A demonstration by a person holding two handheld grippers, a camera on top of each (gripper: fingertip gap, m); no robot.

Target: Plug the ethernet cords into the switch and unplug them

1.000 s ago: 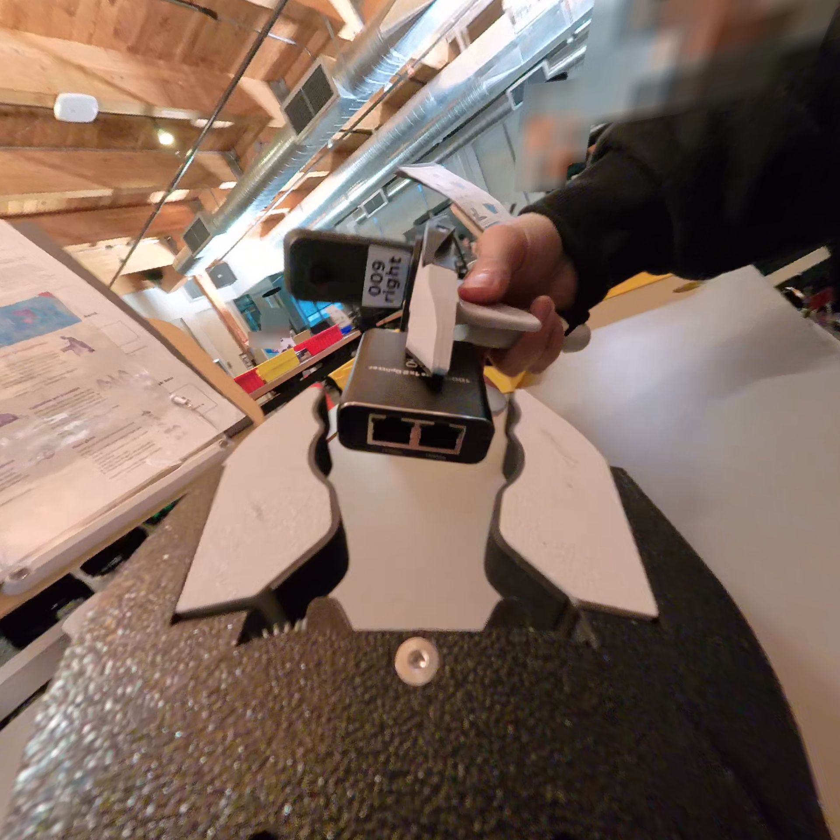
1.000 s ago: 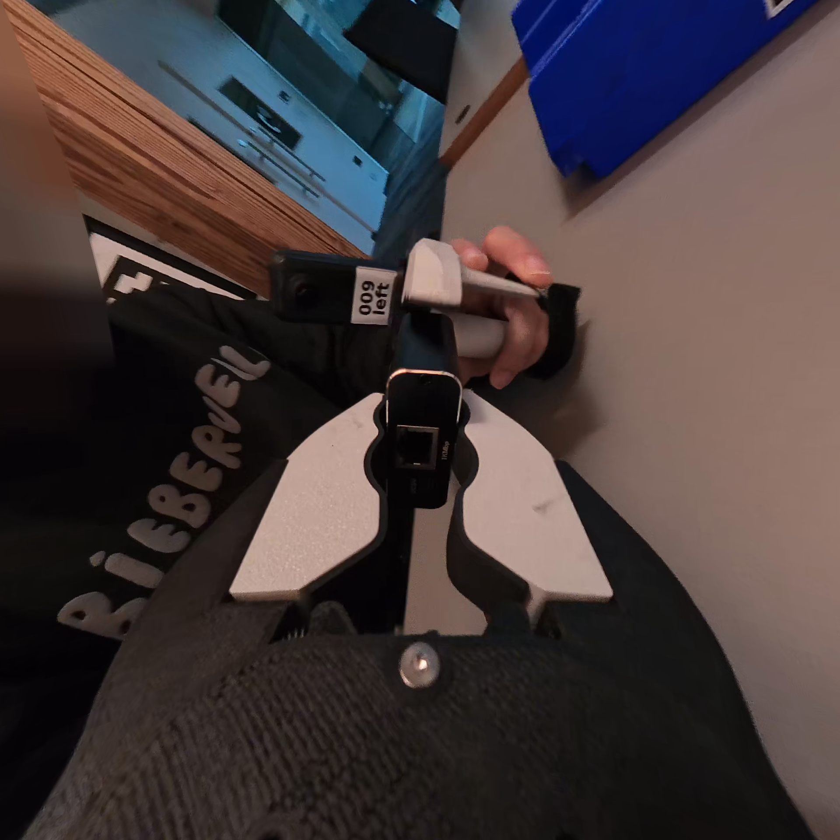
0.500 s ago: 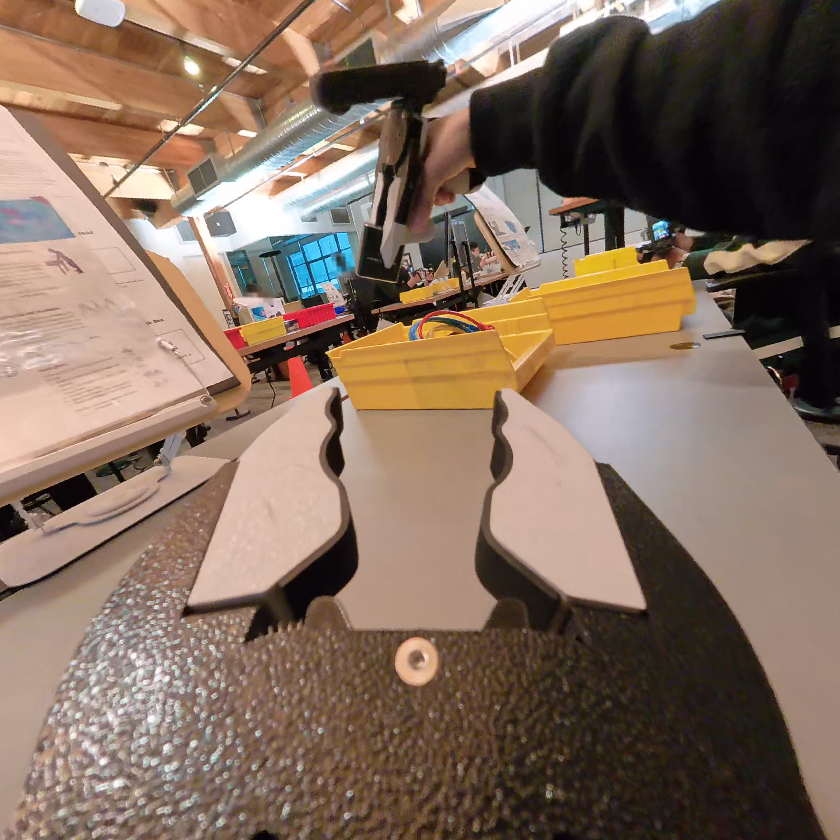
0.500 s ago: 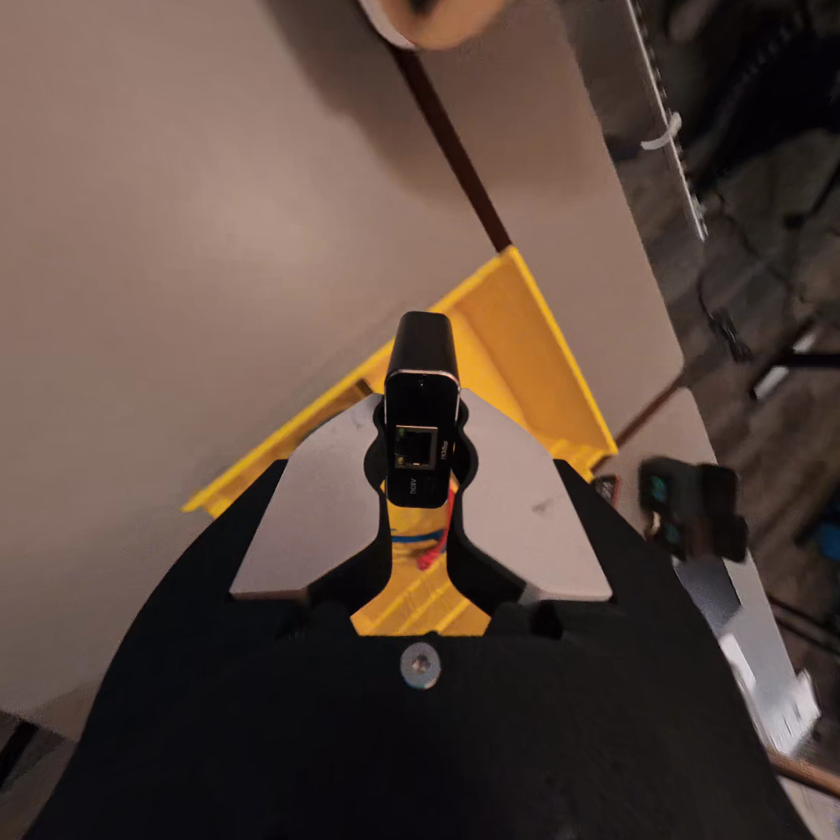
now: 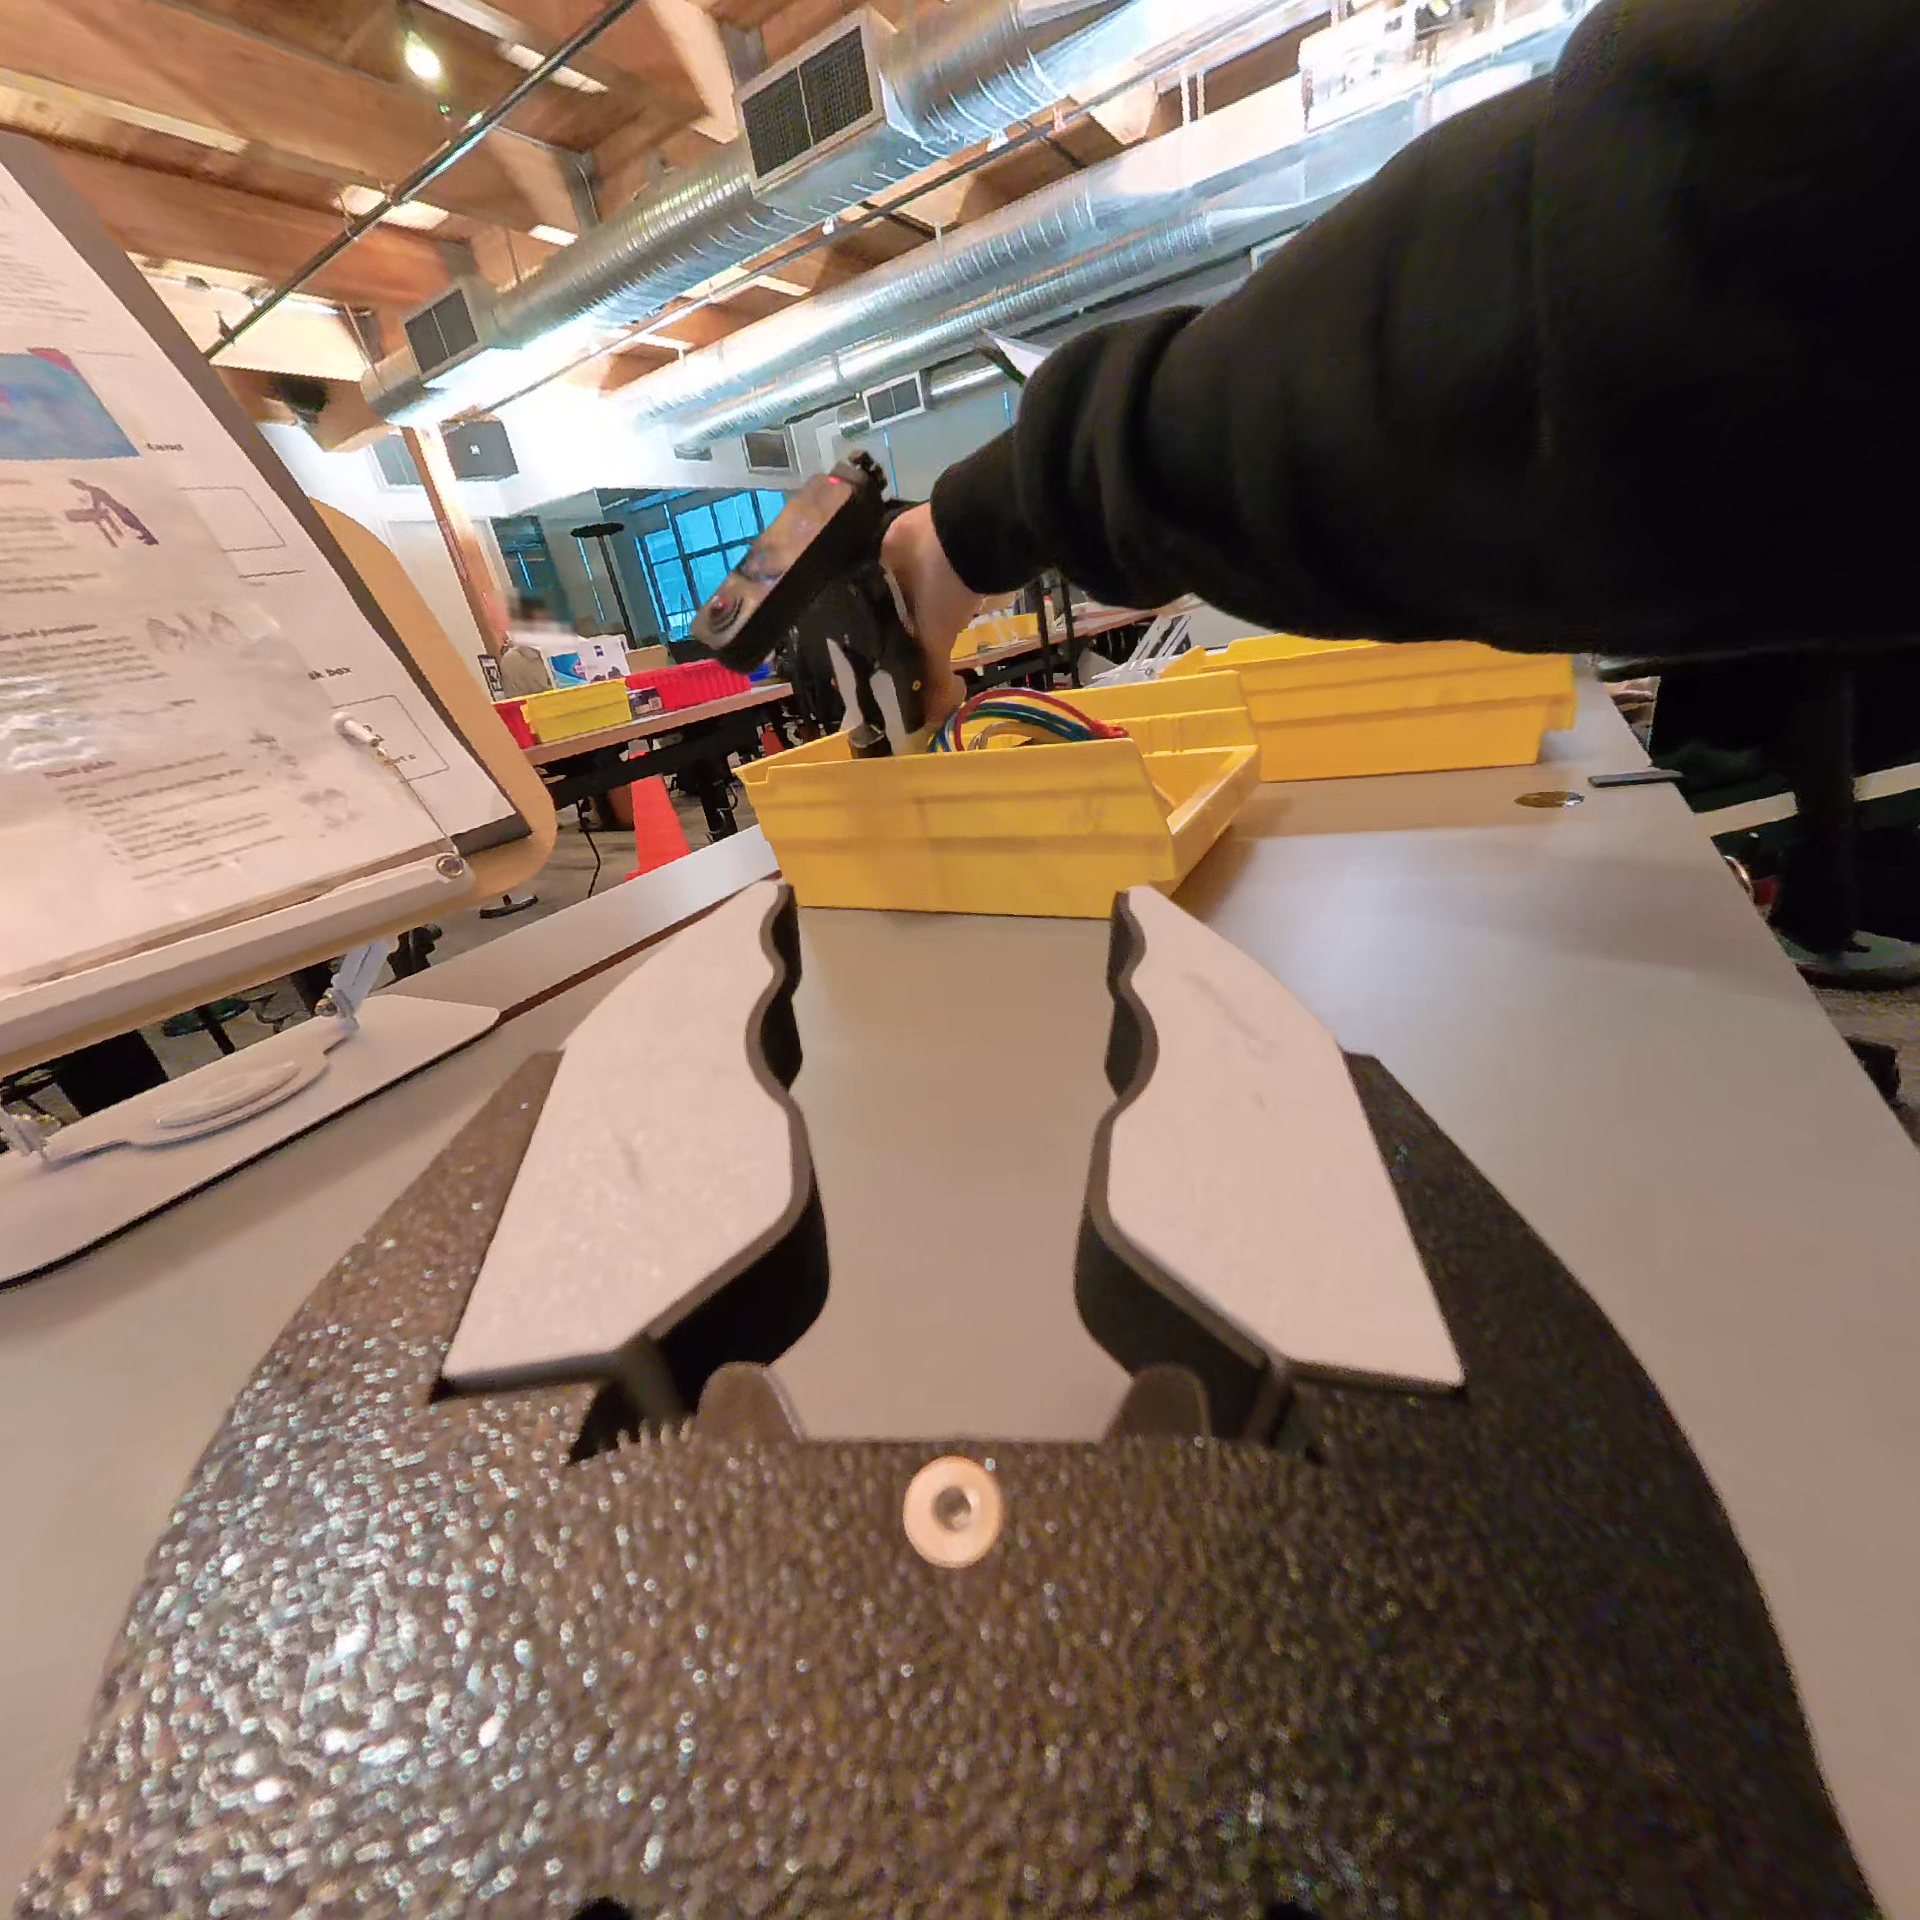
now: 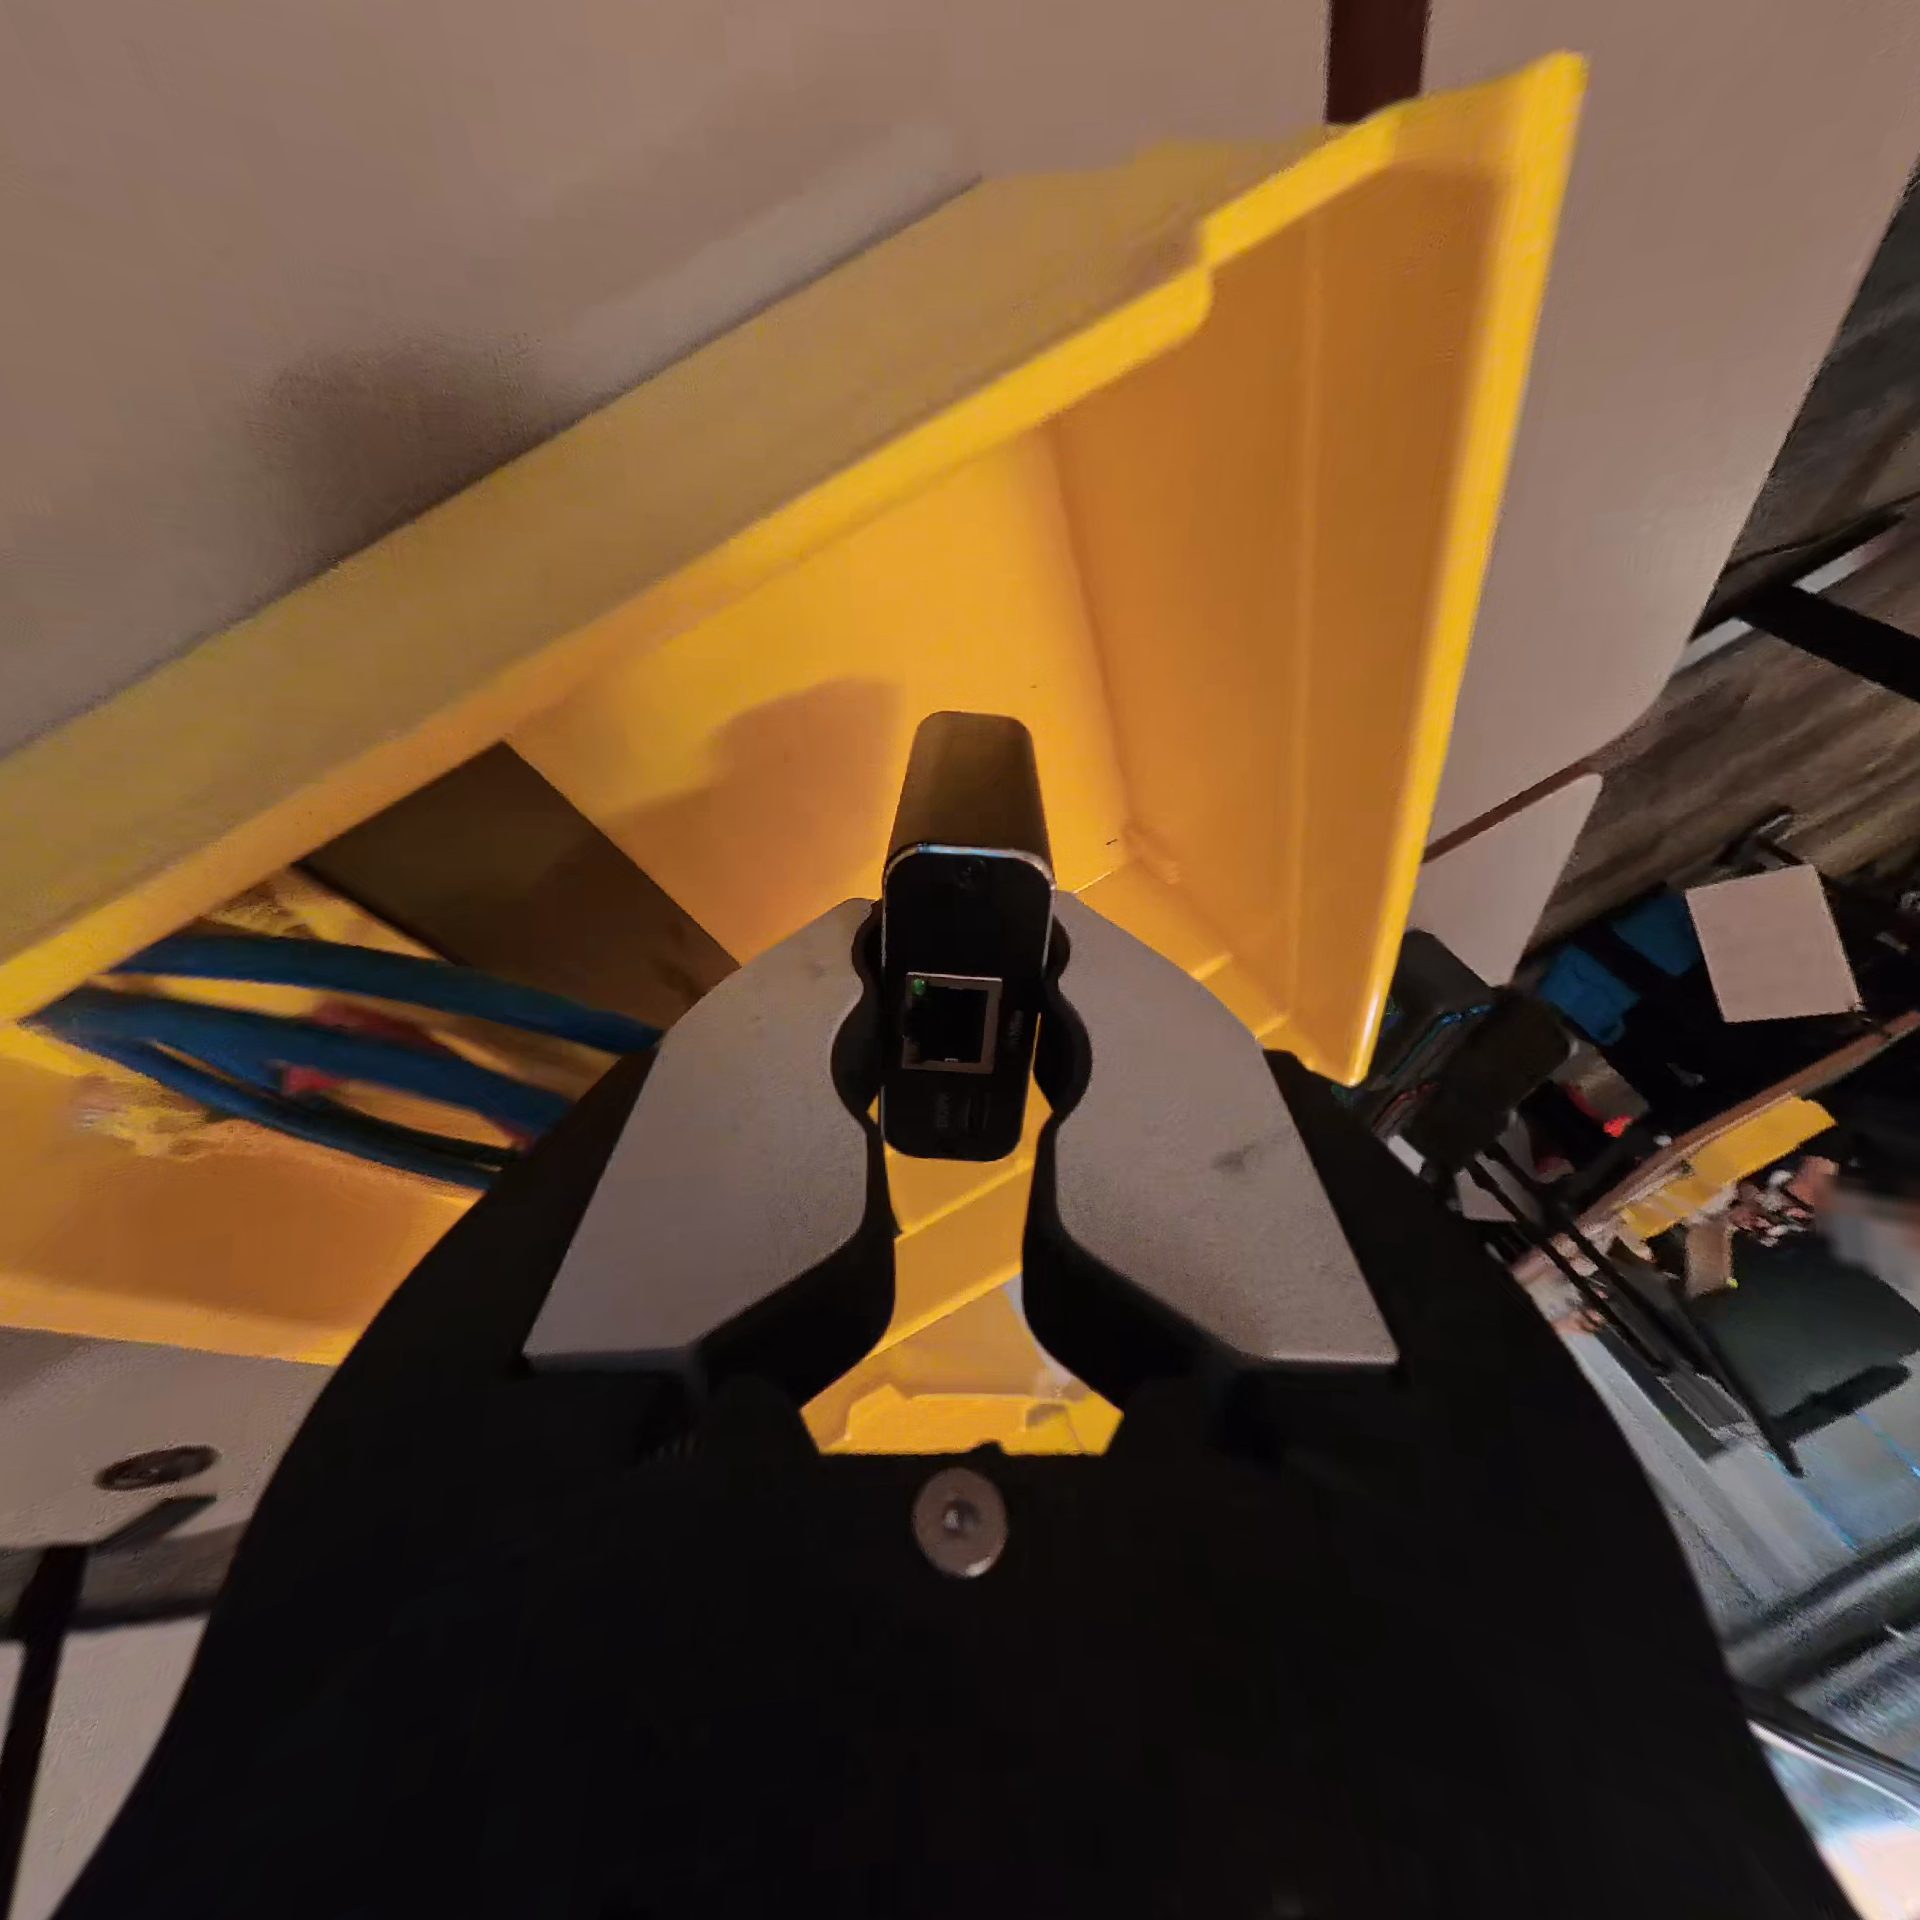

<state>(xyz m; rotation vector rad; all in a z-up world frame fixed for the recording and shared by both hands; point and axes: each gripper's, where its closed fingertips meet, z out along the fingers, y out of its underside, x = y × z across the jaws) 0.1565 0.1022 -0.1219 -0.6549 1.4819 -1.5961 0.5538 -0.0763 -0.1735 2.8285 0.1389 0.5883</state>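
Left wrist view: the left gripper (image 5: 951, 1049) lies low over the grey table (image 5: 1455, 987), its fingers spread wide with nothing between them. Ahead stands a yellow bin (image 5: 987, 831) holding coloured ethernet cords (image 5: 1003, 717); the right gripper (image 5: 868, 686), held by a black-sleeved arm (image 5: 1403, 416), reaches down into it.

Right wrist view: the right gripper (image 6: 961, 1023) pinches the black switch (image 6: 966, 966) by its sides, one port facing the camera, above the bin's (image 6: 1039, 436) empty compartment. Blue cords (image 6: 343, 1029) lie in the neighbouring compartment at left.
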